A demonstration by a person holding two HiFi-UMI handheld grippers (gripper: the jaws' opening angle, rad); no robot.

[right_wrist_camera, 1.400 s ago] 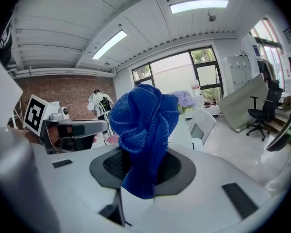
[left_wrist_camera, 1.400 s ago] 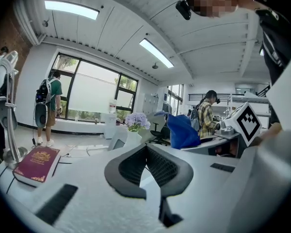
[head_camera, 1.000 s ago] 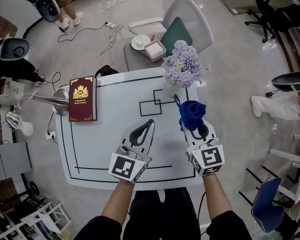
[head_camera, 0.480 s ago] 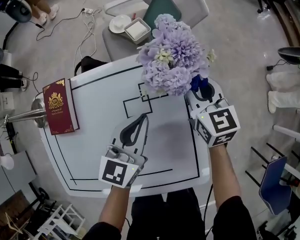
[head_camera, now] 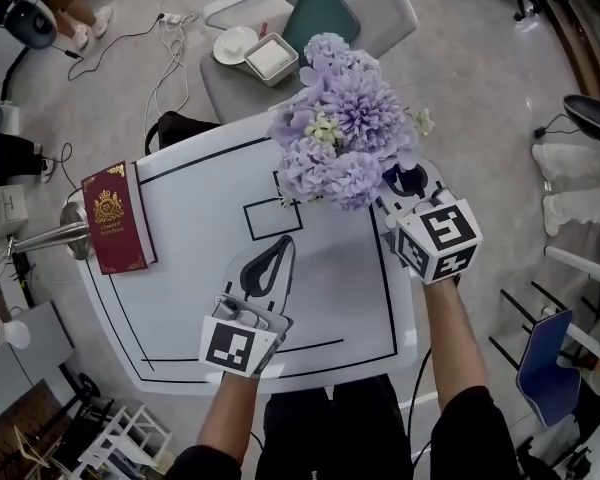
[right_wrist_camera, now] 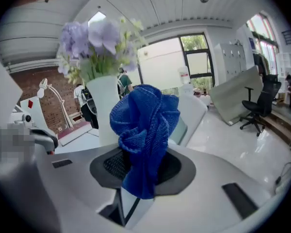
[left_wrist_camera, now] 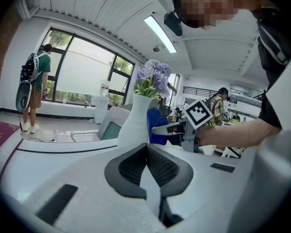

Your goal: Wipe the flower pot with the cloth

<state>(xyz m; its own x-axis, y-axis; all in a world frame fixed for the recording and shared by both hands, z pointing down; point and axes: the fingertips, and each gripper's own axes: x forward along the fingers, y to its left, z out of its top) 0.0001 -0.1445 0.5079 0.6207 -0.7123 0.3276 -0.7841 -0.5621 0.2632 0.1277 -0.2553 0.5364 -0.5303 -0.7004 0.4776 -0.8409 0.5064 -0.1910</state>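
at the far left edge of the white table (head_camera: 180, 308) lies a red book (head_camera: 118, 218), with a desk lamp (head_camera: 35, 240) just beyond the edge; neither has moved on the table.

the left gripper (head_camera: 278, 256) hovers over the middle of the table, much where it was a second ago. its own view shows its jaws pressed together with nothing between them, so it is idle and pointing toward the pot.

the flower pot (left_wrist_camera: 135, 123), white and upright with purple flowers (head_camera: 345, 133) spilling over it, stands at the far right part of the table. in the head view the blooms now cover the pot itself and much of the marked lines around it, which a second ago were open to see; the view seems to have leaned in over the pot.

the right gripper (head_camera: 404, 184) has made the real change: a second ago it held the blue cloth (right_wrist_camera: 144, 125) in the open, on the near side of the pot, and now it has gone in under the blooms on the pot's right flank. its jaws are clenched on the bunched cloth, which bulges out ahead of them. from the left gripper view the cloth sits against or just beside the pot's right side; i cannot tell whether it truly touches.

judging from that, the approach is finished and the wiping is about to begin or only just starting. the pot is tall, narrow and unsteadied, so a sideways push could tip it.
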